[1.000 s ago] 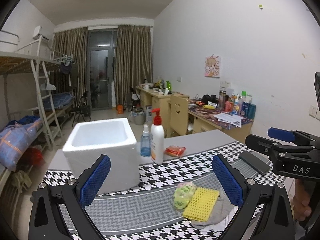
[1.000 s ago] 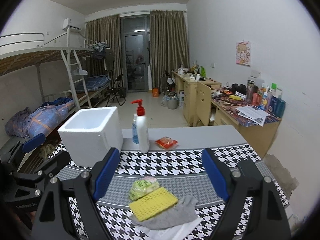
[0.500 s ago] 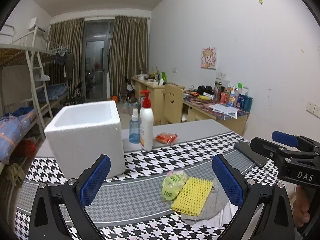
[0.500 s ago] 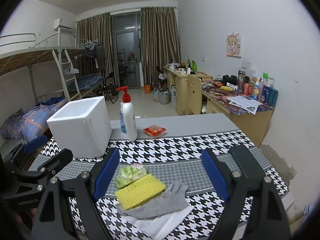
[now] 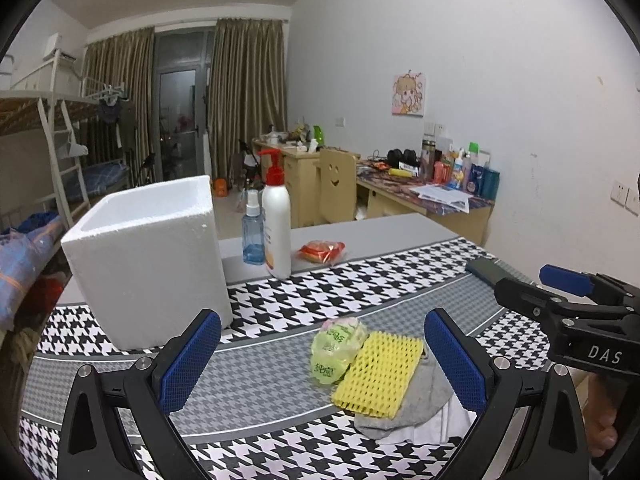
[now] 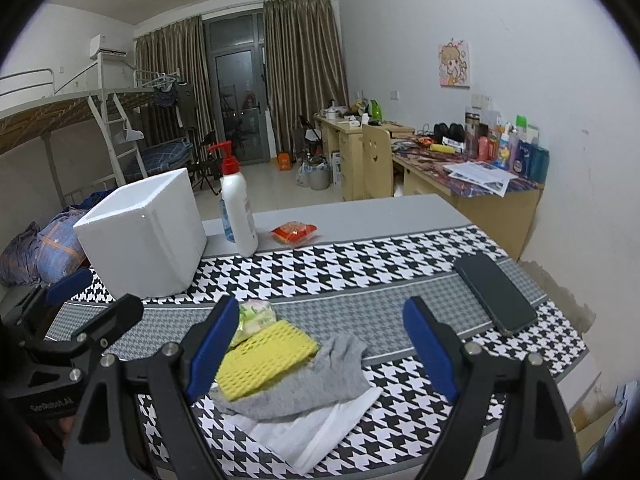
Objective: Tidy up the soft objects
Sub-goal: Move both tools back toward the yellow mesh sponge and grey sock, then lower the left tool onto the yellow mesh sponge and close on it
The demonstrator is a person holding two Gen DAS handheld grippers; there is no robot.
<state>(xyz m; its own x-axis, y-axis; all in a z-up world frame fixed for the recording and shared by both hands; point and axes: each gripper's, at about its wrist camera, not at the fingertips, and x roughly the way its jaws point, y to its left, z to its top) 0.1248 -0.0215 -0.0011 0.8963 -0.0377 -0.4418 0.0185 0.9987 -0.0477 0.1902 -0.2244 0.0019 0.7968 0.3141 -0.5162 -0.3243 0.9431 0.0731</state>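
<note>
A pile of soft things lies on the houndstooth tablecloth [image 5: 320, 300]: a green tissue pack [image 5: 336, 350], a yellow foam net [image 5: 378, 378], a grey sock [image 5: 416, 408] and a white cloth [image 6: 316, 424] under it. The pile also shows in the right wrist view, with the net [image 6: 264, 354] and sock [image 6: 320, 376]. A white foam box [image 5: 148, 256] stands open at the left. My left gripper [image 5: 322, 364] is open, above the pile's near side. My right gripper [image 6: 320, 354] is open over the pile and also shows at the right of the left wrist view [image 5: 560, 296].
A white pump bottle [image 5: 276, 224] and a blue spray bottle [image 5: 253, 236] stand behind the box [image 6: 148, 236]. A red snack packet [image 5: 322, 251] lies beside them. A black phone [image 6: 494, 298] lies on the cloth at the right. Desks and bunk beds stand beyond the table.
Both grippers have moved lower and closer to the table and the pile; the box now stands higher in view. Both stay open and empty.
</note>
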